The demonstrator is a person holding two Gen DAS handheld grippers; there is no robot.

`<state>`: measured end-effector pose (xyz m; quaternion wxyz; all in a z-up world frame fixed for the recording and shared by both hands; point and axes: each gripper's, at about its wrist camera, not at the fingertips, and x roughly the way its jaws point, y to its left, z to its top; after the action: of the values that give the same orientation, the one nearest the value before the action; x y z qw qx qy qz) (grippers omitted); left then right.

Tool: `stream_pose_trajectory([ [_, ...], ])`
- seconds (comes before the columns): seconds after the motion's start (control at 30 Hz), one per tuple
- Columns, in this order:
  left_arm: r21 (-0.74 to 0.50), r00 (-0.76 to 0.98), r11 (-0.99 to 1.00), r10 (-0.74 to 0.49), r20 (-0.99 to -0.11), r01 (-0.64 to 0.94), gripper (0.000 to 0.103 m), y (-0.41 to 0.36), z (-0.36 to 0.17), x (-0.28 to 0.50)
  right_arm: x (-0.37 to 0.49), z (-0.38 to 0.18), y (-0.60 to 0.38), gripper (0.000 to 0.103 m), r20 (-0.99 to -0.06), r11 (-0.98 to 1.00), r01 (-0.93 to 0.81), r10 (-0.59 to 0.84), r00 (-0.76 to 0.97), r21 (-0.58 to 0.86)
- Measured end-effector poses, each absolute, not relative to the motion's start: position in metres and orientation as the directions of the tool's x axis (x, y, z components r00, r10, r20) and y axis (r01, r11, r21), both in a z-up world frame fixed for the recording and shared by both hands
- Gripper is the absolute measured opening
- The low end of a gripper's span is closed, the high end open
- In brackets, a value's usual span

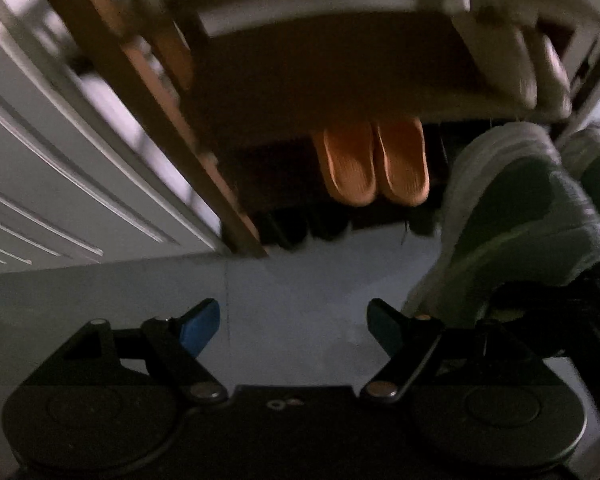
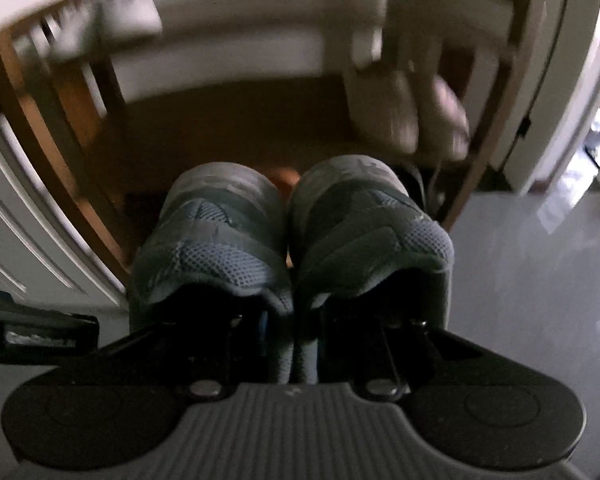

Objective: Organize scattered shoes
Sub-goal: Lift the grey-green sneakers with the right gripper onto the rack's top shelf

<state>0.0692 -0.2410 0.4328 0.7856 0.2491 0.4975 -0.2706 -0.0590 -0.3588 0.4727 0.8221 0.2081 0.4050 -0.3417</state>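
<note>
Sneakers (image 2: 292,236) pinched in right fingers (image 2: 292,320) front the wooden rack (image 1: 160,92) holding orange slippers (image 1: 374,160); left fingers (image 1: 204,326) spread empty.

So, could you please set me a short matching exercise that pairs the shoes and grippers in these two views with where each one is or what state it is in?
Things:
1. grey sneakers
2. orange slippers
3. pale shoes
4. left gripper

Places or states:
A. jaws open, nothing between them
B. side by side on a lower shelf of the wooden rack
C. held together by the right gripper
D. on the rack's top shelf, at its right end

Pairs: 1-C, 2-B, 3-D, 4-A
</note>
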Motion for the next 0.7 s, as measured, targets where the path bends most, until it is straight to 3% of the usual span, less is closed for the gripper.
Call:
stream_pose_trajectory([
  [0.17, 0.132, 0.393, 0.721, -0.207, -0.896, 0.680, 0.081, -0.244, 0.502, 0.113, -0.019, 0.555, -0.388, 0.025, -0.798, 0.642, 0.756, -0.388, 0.461, 0.124],
  [0.33, 0.151, 0.434, 0.715, -0.230, -0.871, 0.682, 0.081, -0.261, 0.538, 0.142, 0.028, 0.608, -0.421, 0.025, -0.762, 0.609, 0.781, -0.437, 0.477, 0.140],
  [0.7, 0.111, 0.435, 0.781, -0.218, -0.874, 0.614, 0.081, -0.339, 0.564, 0.225, 0.128, 0.633, -0.532, 0.025, -0.771, 0.697, 0.709, -0.390, 0.504, 0.111],
])
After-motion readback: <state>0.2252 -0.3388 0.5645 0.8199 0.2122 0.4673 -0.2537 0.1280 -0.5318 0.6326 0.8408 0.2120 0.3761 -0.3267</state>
